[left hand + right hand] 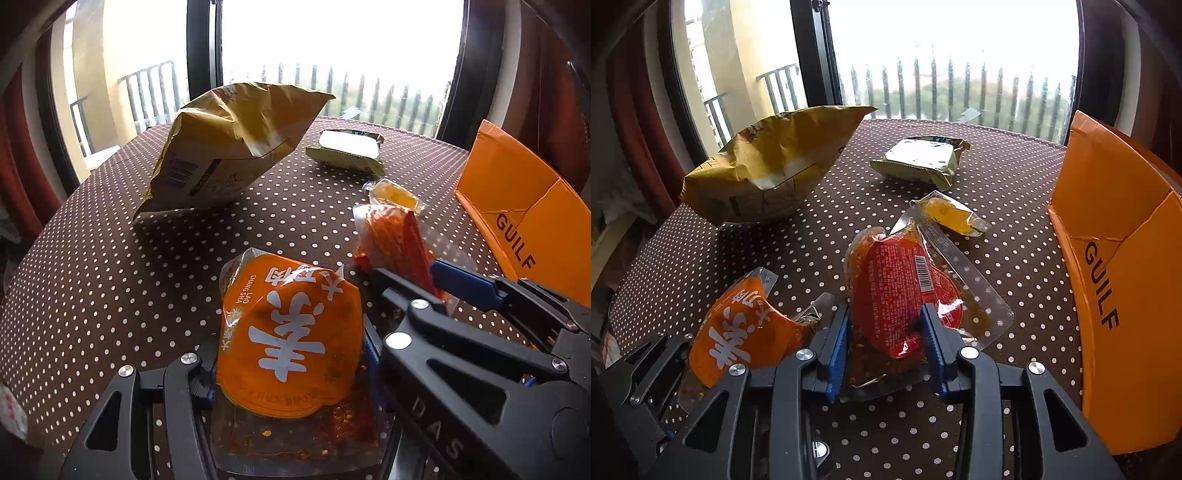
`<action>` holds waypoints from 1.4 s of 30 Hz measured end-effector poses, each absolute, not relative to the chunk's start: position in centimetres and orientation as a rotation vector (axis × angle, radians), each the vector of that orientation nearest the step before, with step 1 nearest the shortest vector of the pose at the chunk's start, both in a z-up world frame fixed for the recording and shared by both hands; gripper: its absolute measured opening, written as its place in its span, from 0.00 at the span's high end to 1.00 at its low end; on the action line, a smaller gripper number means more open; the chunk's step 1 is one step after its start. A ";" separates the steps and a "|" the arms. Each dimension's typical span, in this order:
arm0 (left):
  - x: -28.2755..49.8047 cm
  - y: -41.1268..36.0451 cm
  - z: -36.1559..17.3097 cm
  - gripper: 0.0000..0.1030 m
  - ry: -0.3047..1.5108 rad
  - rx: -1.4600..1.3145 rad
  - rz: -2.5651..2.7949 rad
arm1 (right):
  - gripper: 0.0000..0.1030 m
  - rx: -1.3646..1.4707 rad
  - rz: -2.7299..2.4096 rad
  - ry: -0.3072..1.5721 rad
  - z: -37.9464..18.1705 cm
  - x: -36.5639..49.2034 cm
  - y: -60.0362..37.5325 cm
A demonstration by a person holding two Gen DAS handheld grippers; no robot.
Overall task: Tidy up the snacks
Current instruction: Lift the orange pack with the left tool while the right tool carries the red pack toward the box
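Presently, the left gripper (pixel 290 363) is clamped on an orange packet (pixel 291 328), its blue pads pressed against both sides; the packet bulges upward between them, white characters across its face, oily chilli flakes visible in the clear lower part. The right gripper (pixel 882 343) is clamped on a red packet (pixel 901 295), pads pinching its lower sides; barcode and fine print face the camera, and a clear sealed edge juts out to the right. In the right wrist view the two packets sit side by side, the orange one to the left. Neither view settles whether the packets are clear of the table.

Just beyond the red packet lies a small yellow packet (pixel 951 216) on the table (pixel 849 206), which is covered in brown cloth with white dots. Farther back rests a flat green packet (pixel 921 158). A large yellow bag (pixel 775 162) lies crumpled at the left rear, well apart from the green packet. An orange box (pixel 1119 266) marked GUILF stands at the table's right edge, near the red packet but not touching it. Behind the table are a window (pixel 945 48) and railing (pixel 960 92).
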State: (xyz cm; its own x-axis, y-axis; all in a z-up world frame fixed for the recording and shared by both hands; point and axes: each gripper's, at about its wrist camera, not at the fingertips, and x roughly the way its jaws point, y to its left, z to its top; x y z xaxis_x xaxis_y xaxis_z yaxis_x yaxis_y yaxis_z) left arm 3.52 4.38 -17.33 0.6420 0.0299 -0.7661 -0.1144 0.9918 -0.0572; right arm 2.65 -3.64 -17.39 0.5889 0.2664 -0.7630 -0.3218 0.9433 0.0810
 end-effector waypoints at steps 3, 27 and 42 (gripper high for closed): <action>4.1 4.7 -17.3 0.41 0.876 -0.101 0.091 | 0.41 -0.061 0.342 0.883 -17.5 3.0 -3.5; 3.4 3.7 -14.5 0.41 0.833 -0.094 0.045 | 0.61 -0.016 0.337 0.882 -15.8 3.9 -3.9; -0.3 1.2 -8.1 0.41 0.699 -0.075 0.015 | 0.61 0.005 0.323 0.749 -9.5 0.0 -6.5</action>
State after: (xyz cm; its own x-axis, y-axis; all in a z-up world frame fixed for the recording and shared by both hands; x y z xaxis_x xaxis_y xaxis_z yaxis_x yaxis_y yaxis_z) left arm -0.30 1.19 -8.07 0.7657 -0.0113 -0.6431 -0.0391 0.9972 -0.0641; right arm 0.05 -6.46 -9.52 0.6856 0.2899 -0.6678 -0.2866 0.9507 0.1185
